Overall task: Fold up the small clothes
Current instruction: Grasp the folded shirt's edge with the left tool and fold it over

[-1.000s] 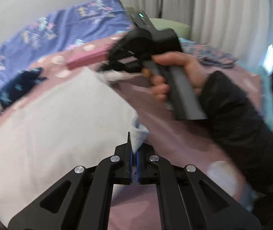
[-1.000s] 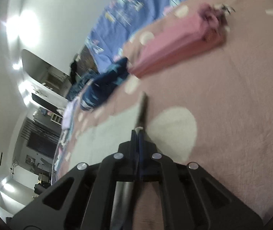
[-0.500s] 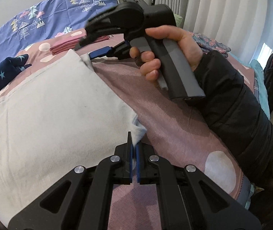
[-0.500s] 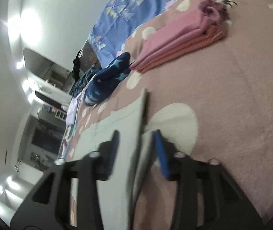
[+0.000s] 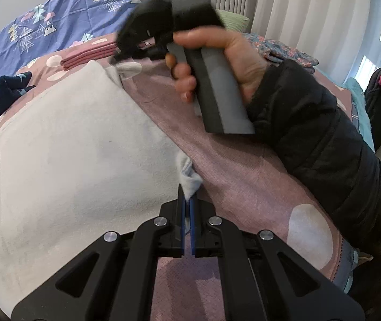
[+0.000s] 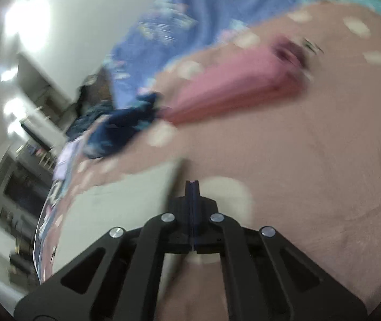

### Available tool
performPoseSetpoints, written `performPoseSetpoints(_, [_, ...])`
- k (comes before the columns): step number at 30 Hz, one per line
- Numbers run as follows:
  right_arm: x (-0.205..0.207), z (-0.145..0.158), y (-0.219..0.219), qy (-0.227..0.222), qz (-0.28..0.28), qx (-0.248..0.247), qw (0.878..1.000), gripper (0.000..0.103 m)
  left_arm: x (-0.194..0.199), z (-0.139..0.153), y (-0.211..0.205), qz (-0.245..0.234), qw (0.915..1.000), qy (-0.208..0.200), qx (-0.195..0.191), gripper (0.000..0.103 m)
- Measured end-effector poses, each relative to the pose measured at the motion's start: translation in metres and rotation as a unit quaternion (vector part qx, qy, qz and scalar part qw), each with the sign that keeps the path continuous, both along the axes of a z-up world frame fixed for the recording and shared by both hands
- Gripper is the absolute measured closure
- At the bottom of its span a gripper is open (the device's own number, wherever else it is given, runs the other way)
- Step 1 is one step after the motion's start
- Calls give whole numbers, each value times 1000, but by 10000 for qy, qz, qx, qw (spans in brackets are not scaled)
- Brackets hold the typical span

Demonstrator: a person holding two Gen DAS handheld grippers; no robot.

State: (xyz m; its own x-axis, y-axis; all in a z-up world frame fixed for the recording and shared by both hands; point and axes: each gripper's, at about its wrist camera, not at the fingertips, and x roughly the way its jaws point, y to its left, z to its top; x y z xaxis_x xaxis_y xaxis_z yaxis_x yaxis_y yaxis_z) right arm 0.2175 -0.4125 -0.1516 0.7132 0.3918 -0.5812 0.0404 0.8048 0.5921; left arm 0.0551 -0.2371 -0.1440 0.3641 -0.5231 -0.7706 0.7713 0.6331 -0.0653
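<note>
L gripper (image 5: pixel 187 208): jaws nearly closed, pinching the near corner of the white garment (image 5: pixel 70 147), which spreads flat ahead and to the left of it on the pink dotted blanket (image 5: pixel 243 174). R gripper (image 6: pixel 192 187): jaws fully together, nothing seen between them; the garment's edge lies just to their left, its far corner close by, view blurred. A hand (image 5: pixel 230 53) holds the R gripper's handle ahead of the L gripper. Pink folded stack (image 6: pixel 233 85) and navy star cloth (image 6: pixel 120 128) lie well beyond both grippers.
</note>
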Motion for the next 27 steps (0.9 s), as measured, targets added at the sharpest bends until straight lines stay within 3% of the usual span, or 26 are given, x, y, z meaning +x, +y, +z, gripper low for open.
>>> performPoseSetpoints(3, [3,-9,-14,56,-1,559,9984,103,-1,0,-1,9,10000,-50,68,101])
performPoseSetpoints(6, [-3,-5,-13,38,57,523,9986,96,-6,1,-5,5,9997,-185,162,97])
performPoseSetpoints(8, [-4,-5,-11,157,245,637,9975,72,-9,1,-8,-7,9994,-270,231,91])
performPoseSetpoints(9, [-5,-4,-8,154,453,724,9962,66,-10,1,-9,-20,9992,-302,255,90])
performPoseSetpoints(11, [-6,5,1,85,783,581,9952,40,-10,1,-10,-23,9991,-332,277,89])
performPoseSetpoints(13, [-6,7,22,107,1085,75,9940,35,-9,0,-10,-17,9992,-304,260,89])
performPoseSetpoints(14, [-5,5,33,116,1060,-233,9940,43,-8,0,-10,-21,9993,-288,252,89])
performPoseSetpoints(15, [-5,4,38,77,958,-424,9945,59,-7,0,-11,-45,9993,-268,243,90])
performPoseSetpoints(16, [-5,4,43,72,773,-660,9948,97,-7,1,-11,-100,9995,-246,191,92])
performPoseSetpoints(19, [-11,16,30,-363,695,12,9969,99,-12,3,-8,-324,9993,-155,-31,97])
performPoseSetpoints(21, [-15,20,27,-513,589,-55,9969,101,-13,-1,-10,-378,9992,-106,12,98])
performPoseSetpoints(23, [-7,5,24,-176,312,-398,9986,101,-12,-4,-11,-365,9993,-39,18,98])
performPoseSetpoints(24, [1,-10,19,142,247,-251,9993,101,-11,-5,-11,-358,9994,13,2,98])
performPoseSetpoints(27, [0,-15,5,137,222,315,9992,102,-9,-4,-10,-344,9993,89,-67,98])
